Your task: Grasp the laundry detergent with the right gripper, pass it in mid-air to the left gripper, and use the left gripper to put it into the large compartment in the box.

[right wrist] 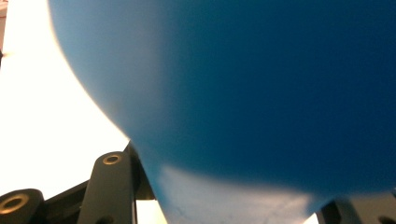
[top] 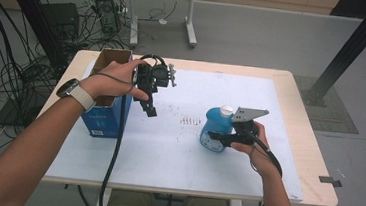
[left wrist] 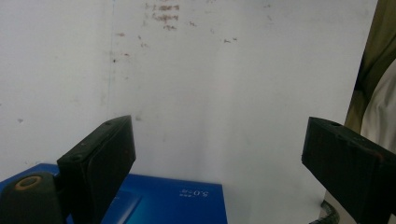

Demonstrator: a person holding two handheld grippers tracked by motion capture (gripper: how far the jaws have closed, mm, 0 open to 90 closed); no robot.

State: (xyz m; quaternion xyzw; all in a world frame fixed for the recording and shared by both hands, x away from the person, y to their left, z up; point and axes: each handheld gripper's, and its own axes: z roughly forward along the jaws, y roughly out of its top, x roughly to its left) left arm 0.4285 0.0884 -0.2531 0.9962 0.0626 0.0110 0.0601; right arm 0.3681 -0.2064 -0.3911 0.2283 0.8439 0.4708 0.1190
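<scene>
Gripping blue bottle (top: 213, 131) w/ white cap, upright: right tool (top: 216, 136). Left tool (top: 150, 111) released, raised.

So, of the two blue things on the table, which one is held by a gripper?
The round blue bottle with the white cap: the right gripper is closed on it. The open-topped blue box stands free beside the open left gripper.

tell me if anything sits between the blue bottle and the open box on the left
Nothing rests on the white mat between the blue bottle and box; the open left gripper hangs above that path.
</scene>
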